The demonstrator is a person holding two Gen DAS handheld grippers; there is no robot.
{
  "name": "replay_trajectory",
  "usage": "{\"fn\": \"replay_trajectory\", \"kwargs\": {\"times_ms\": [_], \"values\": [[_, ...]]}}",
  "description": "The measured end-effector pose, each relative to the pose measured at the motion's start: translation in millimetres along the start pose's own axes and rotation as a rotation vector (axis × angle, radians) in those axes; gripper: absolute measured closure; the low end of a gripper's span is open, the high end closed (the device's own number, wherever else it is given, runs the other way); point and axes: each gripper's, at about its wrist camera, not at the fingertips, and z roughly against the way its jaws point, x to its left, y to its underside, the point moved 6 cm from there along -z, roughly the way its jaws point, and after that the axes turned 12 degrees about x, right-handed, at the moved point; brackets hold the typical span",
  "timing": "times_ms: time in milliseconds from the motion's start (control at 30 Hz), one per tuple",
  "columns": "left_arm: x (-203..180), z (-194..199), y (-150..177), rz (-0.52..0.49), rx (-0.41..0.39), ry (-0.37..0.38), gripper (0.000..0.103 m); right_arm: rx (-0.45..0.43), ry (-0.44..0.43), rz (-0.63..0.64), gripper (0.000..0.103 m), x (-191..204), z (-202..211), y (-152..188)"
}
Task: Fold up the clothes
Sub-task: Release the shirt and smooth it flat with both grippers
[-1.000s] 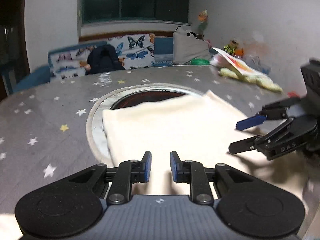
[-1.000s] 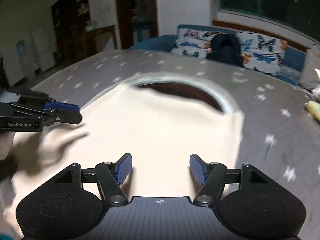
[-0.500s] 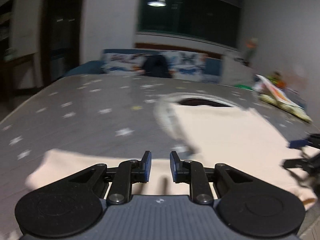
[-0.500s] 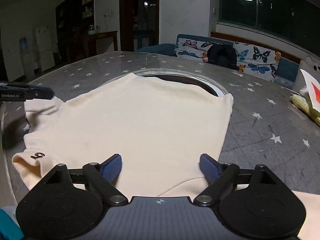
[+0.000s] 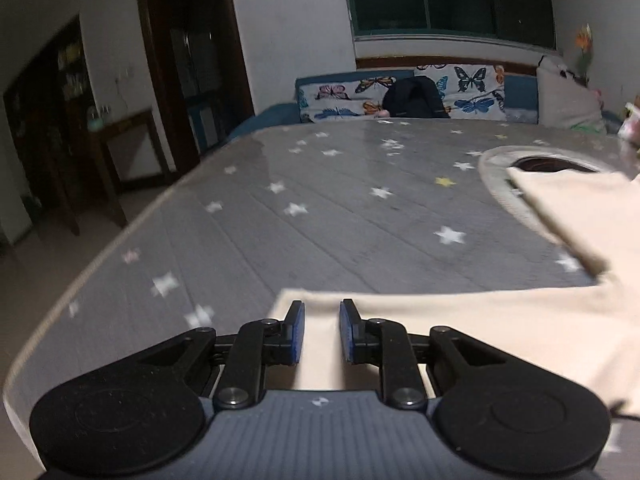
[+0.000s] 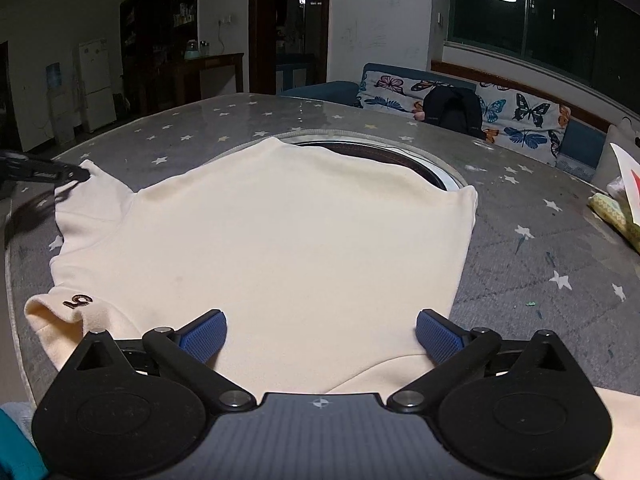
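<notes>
A cream shirt [image 6: 288,232] lies spread flat on the grey star-patterned table [image 6: 540,264]. Its far hem lies over a round opening in the tabletop [image 6: 380,156]. A sleeve with a dark "9" mark [image 6: 78,302] lies at the near left. My right gripper [image 6: 320,334] is wide open and empty, low over the near edge of the shirt. My left gripper [image 5: 321,330] has its pads a narrow gap apart over the end of the left sleeve [image 5: 460,320]; nothing shows pinched. It also shows as a dark blur in the right wrist view [image 6: 44,172] at that sleeve's tip.
The table's left edge [image 5: 100,264] curves close to my left gripper. A yellow-green cloth and a paper [image 6: 620,208] lie at the table's right. A butterfly-print sofa with a black backpack [image 6: 452,112] stands behind the table.
My left gripper swung left from the shirt's middle to the left sleeve's end. My right gripper opened wider and drew back to the shirt's near edge.
</notes>
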Motion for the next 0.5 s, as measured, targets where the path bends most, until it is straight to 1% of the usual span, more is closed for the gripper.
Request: {"fn": "replay_trajectory", "kwargs": {"times_ms": [67,233,300,333,433,500], "values": [[0,-8,-5,-0.045,-0.022,-0.039,0.083,0.002,-0.004,-0.002,0.000,0,0,0],[-2,-12,-7,-0.113,-0.044,-0.050,0.082,0.005,-0.005,-0.001,0.000,1,-1,1],[-2,-10,-8,-0.113,-0.039,-0.051,0.081,0.005,-0.006,-0.001,0.000,1,-1,0],[-3,-9,-8,-0.102,-0.031,-0.049,0.081,0.006,-0.009,-0.003,0.000,1,-2,0],[-6,5,-12,-0.066,-0.044,-0.025,0.081,0.008,-0.008,-0.003,0.000,2,-2,-1],[-20,27,-14,-0.083,-0.086,0.017,0.081,0.011,0.007,0.010,0.000,5,-1,-2]]}}
